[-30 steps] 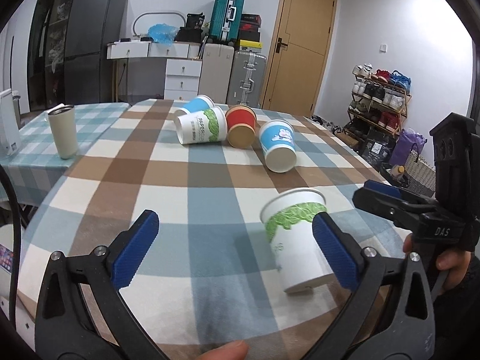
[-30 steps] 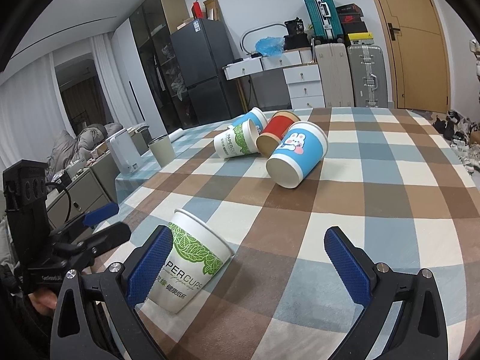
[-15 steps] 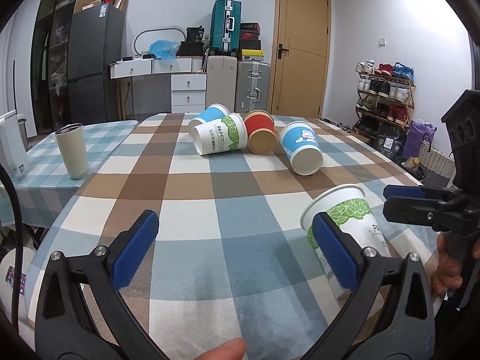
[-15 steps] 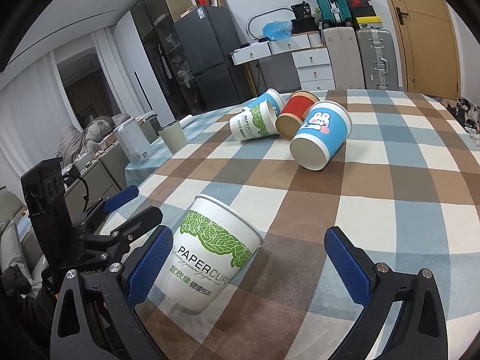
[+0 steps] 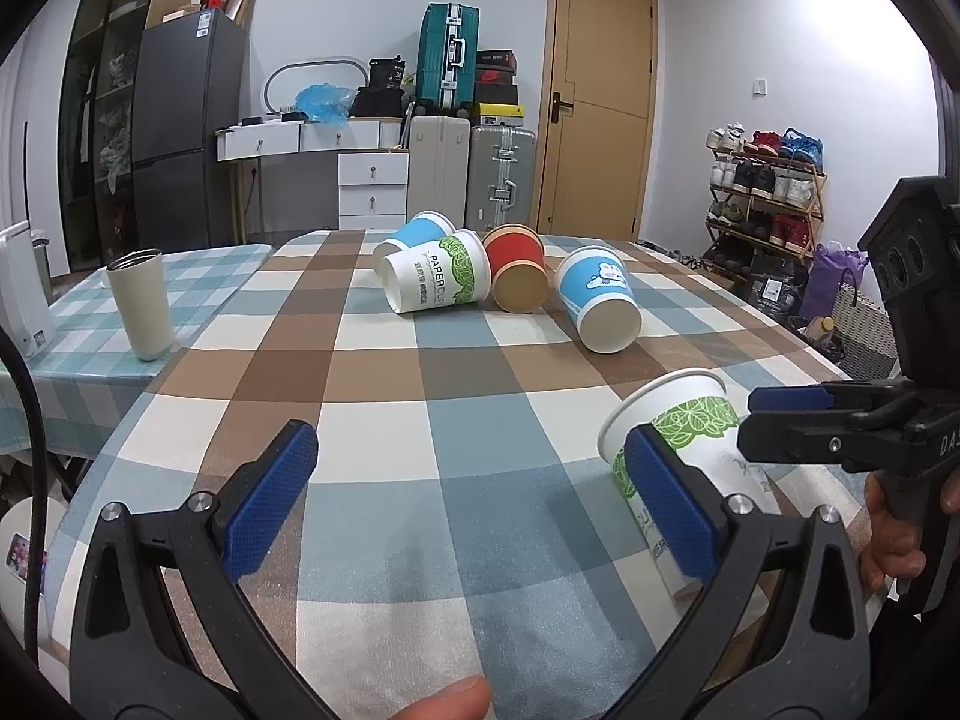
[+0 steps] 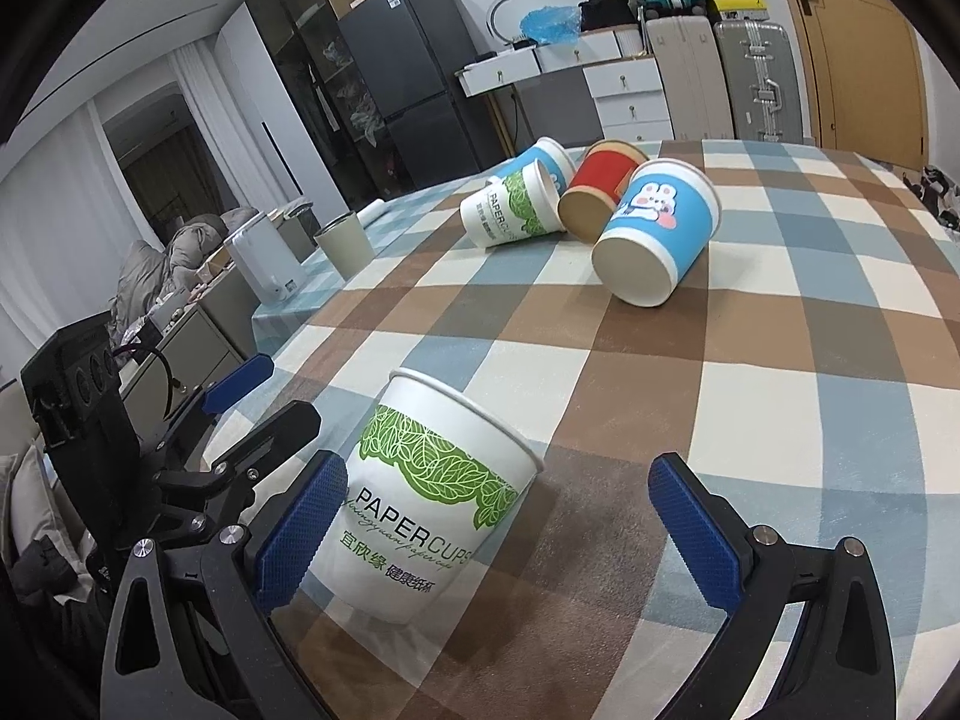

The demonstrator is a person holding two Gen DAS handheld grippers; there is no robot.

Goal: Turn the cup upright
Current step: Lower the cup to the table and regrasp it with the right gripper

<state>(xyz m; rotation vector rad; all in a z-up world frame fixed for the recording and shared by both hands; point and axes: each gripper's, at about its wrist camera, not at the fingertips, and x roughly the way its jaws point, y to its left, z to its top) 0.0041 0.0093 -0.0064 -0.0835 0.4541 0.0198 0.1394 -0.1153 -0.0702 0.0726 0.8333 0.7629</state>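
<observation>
Standing mouth-up at the near edge of the checked tablecloth (image 6: 780,324), a white paper cup with a green leaf band (image 6: 432,498) is seen between the two grippers. In the right wrist view, the right gripper (image 6: 498,534) is held with its blue-padded fingers (image 6: 300,528) spread wide, the left pad lying just beside the cup's wall; whether it touches cannot be told. Nothing is pinched. The left gripper (image 5: 468,504) is likewise spread wide over bare cloth, and the same cup (image 5: 684,444) is seen partly behind its right pad. A fingertip (image 5: 438,699) is visible at the bottom edge of the left wrist view.

Farther off, near the table's middle, four cups are found lying on their sides: a blue cup with a rabbit picture (image 6: 660,234) nearest, then a red cup (image 6: 600,186), a second white leaf-printed cup (image 6: 510,210) and a blue cup (image 6: 546,159) behind it, these three close together. On a neighbouring table to the left a beige tumbler (image 5: 141,303) is set upright. Suitcases (image 5: 447,57), drawers and a door are seen by the far wall.
</observation>
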